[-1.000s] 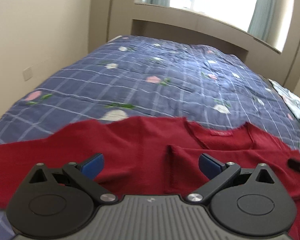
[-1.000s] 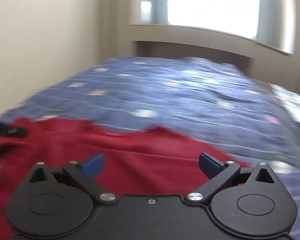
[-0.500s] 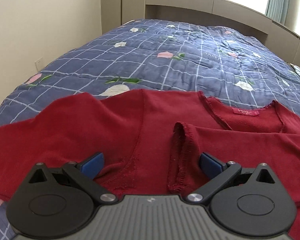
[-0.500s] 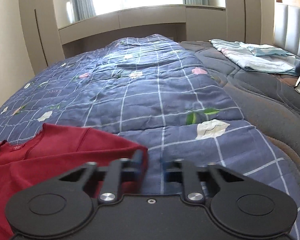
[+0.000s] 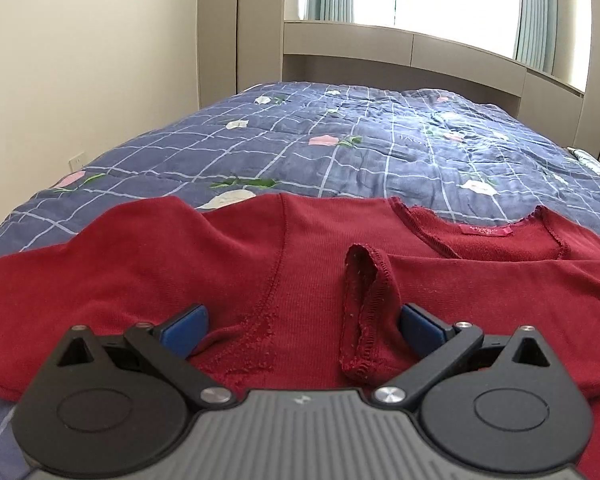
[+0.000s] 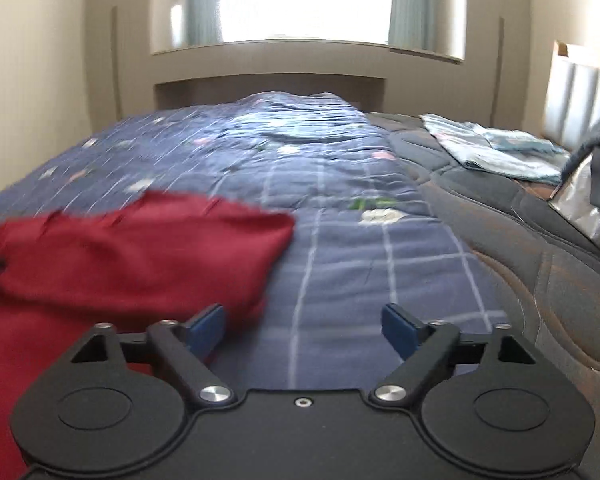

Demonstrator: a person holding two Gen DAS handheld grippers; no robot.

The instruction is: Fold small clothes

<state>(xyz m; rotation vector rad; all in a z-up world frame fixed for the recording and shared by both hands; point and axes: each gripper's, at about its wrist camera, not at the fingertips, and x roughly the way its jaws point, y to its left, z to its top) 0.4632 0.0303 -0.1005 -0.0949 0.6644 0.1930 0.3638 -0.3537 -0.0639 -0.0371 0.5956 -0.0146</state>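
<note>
Red top (image 5: pixel 300 264) lies flat on the blue quilt (image 5: pixel 340 144). The left hand-held gripper (image 5: pixel 300 322) is spread wide over a folded cuff. The right hand-held gripper (image 6: pixel 302 326) is opening, nothing inside. A sloppy pinch could bunch the cloth and spoil the fold.

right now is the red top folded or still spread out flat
Partly folded. The red top lies on the blue checked quilt with its right sleeve laid across the chest, cuff near the middle; the left sleeve is spread out.
</note>
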